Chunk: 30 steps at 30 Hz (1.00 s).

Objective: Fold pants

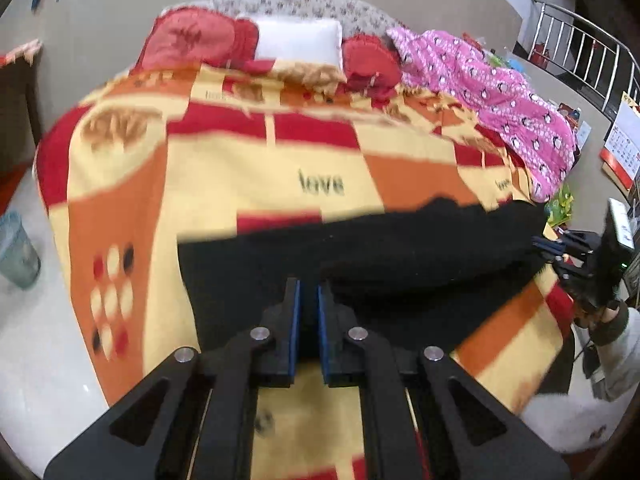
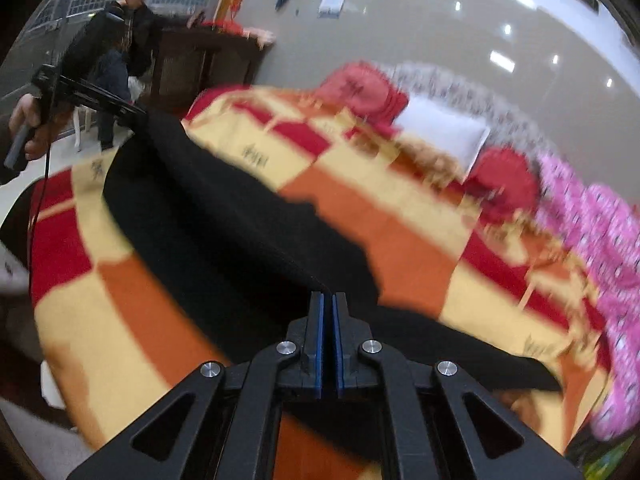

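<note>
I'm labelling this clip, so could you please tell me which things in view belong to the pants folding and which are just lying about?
In the job:
- pants
- left gripper, shut on the pants
- right gripper, shut on the pants

Lying about:
- white pillow
- red cushions
- pink quilt
- bin
- patterned blanket, only the work surface

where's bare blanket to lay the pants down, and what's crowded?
Free: the wide blanket stretch between the black pants and the pillows, plus its left edge by the dotted print. Crowded: the head end, with red cushions flanking a white pillow, and the right side under the pink quilt.
</note>
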{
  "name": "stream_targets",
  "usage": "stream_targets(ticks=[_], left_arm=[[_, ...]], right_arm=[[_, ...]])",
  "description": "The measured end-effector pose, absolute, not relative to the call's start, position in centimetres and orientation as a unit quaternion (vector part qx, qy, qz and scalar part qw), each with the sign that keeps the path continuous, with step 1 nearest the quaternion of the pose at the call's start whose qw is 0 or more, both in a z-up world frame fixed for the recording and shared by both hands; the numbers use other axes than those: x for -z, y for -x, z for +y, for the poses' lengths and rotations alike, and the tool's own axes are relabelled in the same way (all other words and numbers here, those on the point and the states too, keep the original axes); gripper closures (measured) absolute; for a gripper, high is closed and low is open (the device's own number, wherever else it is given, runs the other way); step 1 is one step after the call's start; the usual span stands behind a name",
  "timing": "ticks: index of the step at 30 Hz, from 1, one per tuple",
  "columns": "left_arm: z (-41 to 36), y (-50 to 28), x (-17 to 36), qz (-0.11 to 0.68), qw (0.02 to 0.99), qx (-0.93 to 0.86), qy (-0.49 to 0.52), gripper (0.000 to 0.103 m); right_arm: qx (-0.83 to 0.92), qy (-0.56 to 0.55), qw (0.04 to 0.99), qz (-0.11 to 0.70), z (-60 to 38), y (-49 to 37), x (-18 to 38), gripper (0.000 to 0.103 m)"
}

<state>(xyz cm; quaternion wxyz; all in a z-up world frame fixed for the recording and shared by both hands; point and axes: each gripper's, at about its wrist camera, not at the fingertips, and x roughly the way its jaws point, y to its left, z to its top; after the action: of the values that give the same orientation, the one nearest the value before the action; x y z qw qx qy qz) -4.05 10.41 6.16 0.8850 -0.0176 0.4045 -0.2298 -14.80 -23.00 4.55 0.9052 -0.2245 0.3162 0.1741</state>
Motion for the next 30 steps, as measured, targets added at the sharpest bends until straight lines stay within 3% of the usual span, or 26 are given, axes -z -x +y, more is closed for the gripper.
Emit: stream_targets(ticks=[6, 8, 10, 16, 25, 26, 27, 28, 30], left_arm=[[12.2, 6.7, -5.0, 0.421, 0.883, 0.205, 0.027, 0.084], [12.6, 7.4, -5.2, 0.417, 0.887, 0.195, 0.024, 0.073], [13.2, 7.9, -5.4, 0.409, 0.894, 0.18, 0.024, 0.048], [15.3, 7.7, -4.9, 0.406, 0.899, 0.152, 0.056, 0.041], [16.5, 6.8, -3.5, 0.419, 0.893, 0.137, 0.092, 0.041], [16.5, 6.8, -3.5, 0.419, 0.893, 0.139, 0.091, 0.041], [16.7, 6.9, -3.5, 0.42, 0.892, 0.141, 0.091, 0.039], [16.8, 6.9, -3.5, 0.42, 0.892, 0.142, 0.092, 0.037], [17.1, 7.1, -3.5, 0.419, 0.892, 0.143, 0.093, 0.035]], right_arm=[[-0.184, 0.261, 0.886, 0.337, -21.2, 15.5, -3.5, 0.092], [-0.218, 0.238, 0.891, 0.321, -20.3, 15.9, -5.2, 0.077], [-0.248, 0.222, 0.893, 0.303, -18.8, 15.9, -6.6, 0.058], [-0.323, 0.219, 0.882, 0.265, -11.4, 14.4, -7.0, 0.058], [-0.373, 0.228, 0.858, 0.269, -0.5, 9.8, -3.9, 0.059], [-0.373, 0.232, 0.856, 0.273, 0.1, 9.4, -3.5, 0.061], [-0.373, 0.236, 0.852, 0.282, 0.6, 8.8, -3.0, 0.071], [-0.377, 0.231, 0.848, 0.291, 0.8, 8.2, -2.8, 0.093], [-0.386, 0.172, 0.852, 0.308, -0.3, 6.9, -3.7, 0.098]])
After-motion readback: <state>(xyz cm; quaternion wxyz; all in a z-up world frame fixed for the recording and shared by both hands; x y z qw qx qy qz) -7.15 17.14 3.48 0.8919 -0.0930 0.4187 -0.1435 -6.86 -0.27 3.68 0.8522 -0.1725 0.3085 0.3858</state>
